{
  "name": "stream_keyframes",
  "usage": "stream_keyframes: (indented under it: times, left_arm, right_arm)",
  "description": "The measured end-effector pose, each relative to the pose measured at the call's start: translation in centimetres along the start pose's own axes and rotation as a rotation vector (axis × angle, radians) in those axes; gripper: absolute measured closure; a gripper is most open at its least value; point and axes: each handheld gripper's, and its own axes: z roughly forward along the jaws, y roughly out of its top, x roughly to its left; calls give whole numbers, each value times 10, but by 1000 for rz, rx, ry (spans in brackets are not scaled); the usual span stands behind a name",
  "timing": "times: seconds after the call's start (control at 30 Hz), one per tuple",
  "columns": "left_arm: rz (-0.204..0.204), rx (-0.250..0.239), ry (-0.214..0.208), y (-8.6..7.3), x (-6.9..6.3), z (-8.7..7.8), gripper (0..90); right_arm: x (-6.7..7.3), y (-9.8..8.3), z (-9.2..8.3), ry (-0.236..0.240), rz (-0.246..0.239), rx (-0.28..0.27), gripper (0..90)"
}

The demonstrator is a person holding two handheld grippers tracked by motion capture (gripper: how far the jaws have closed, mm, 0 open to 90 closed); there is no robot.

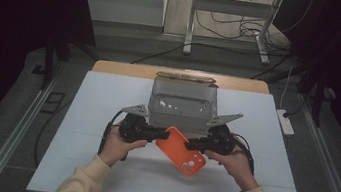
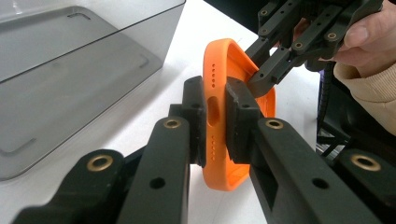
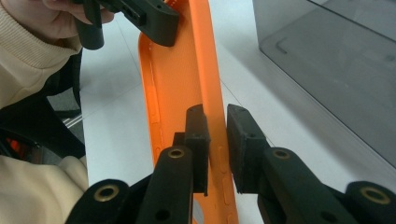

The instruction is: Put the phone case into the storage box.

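Orange soft-plastic phone case point(image 1: 181, 150) held up off the white table top point(image 1: 100, 116), between the two hands, just in front of the smoky grey see-through plastic box point(image 1: 183, 109). Slanted in the high view: one short end toward the left gripper point(image 1: 166, 135), the camera-cutout end lower and nearer the person, by the right gripper point(image 1: 189, 143).

Left gripper point(image 2: 217, 114) pinching the case's short end, pads pressed on both faces of the rim, charging-port slot and speaker holes showing between them. Right gripper point(image 3: 217, 140) straddling a long side wall of the case point(image 3: 187, 79); one pad against the inner face, the other set just off the outer edge, a thin gap visible there, so not gripping as far as can be told.

Box wall near the case's upper edge, little room on that side. Open white surface to the left, to the right and toward the person's cream sleeves point(image 1: 91, 181), all bare. Table's far wooden edge point(image 1: 122, 67) behind the box; near edge under the forearms. Metal rails point(image 1: 17, 130) along the floor on each side, well apart from the hands.
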Motion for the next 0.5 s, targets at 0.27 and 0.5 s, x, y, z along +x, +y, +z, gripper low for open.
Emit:
stream_keyframes:
  times: [0.27, 0.5]
  left_arm:
    - [-2, -2, -1, -1, 2, 1, 795]
    - [4, -9, 29, -2, 2, 1, 720]
  right_arm:
    - [2, 1, -1, -9, -14, 4, 800]
    - [6, 4, -3, -20, -29, 1, 810]
